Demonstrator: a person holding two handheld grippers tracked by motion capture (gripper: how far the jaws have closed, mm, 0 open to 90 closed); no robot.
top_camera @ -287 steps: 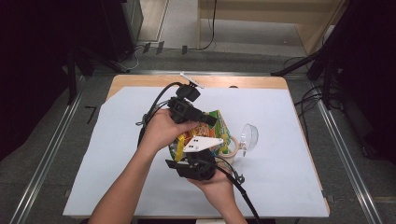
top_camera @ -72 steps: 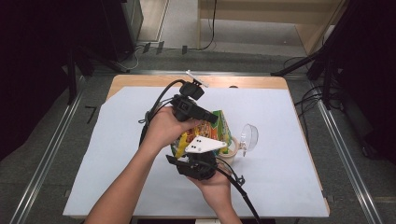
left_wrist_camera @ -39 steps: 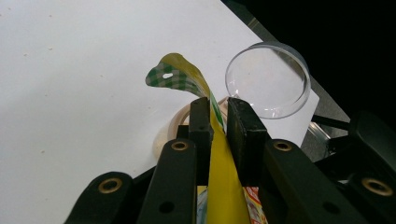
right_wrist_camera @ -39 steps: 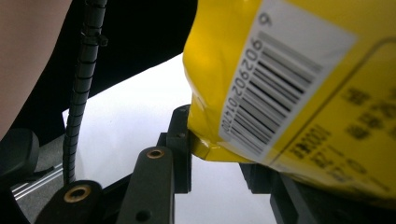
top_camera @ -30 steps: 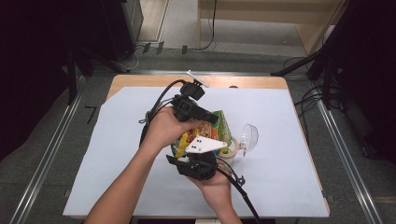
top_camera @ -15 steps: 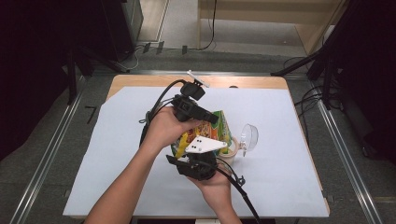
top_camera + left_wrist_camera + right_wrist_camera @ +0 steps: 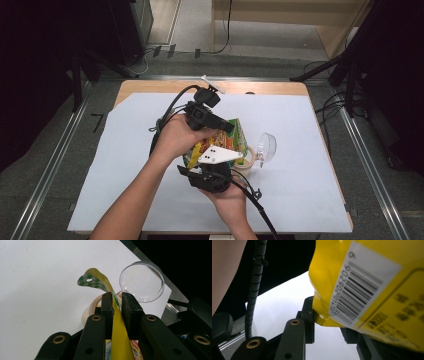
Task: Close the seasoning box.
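Two grippers have hold of one yellow snack bag (image 7: 231, 141) near the middle of the table. The left gripper (image 7: 117, 305) has its jaws closed on the bag's top edge, the yellow film pinched flat between them and a green-checked corner with a hang hole curling free past the tips toward 11 o'clock. The right gripper (image 7: 329, 322) grips the bag lower down, near the barcode panel: a corner of the bag sits between its jaws, the near jaw against the film, while the far jaw is mostly hidden behind the bag, so it looks clamped but I cannot be certain how tightly.

In the high view the left gripper (image 7: 206, 114) lies at about 11 o'clock from the bag and the right gripper (image 7: 209, 176) at about 7 o'clock, the bag held up off the white sheet (image 7: 120, 165) between them. Just past the bag, at about 3 o'clock, a clear round lid (image 7: 266, 148) stands on edge, and beside it, half under the bag, sits a pale cup (image 7: 244, 167).

Judging by this, the work is at an early-to-middle stage. The bag is picked up and gripped at two places, and the cup appears uncovered with its lid set aside. The bag's top looks sealed where the jaws pinch it; no tear or opening is visible. What seems left is to pull the top apart and tip the contents toward the cup. Whether the cup already holds anything cannot be told.
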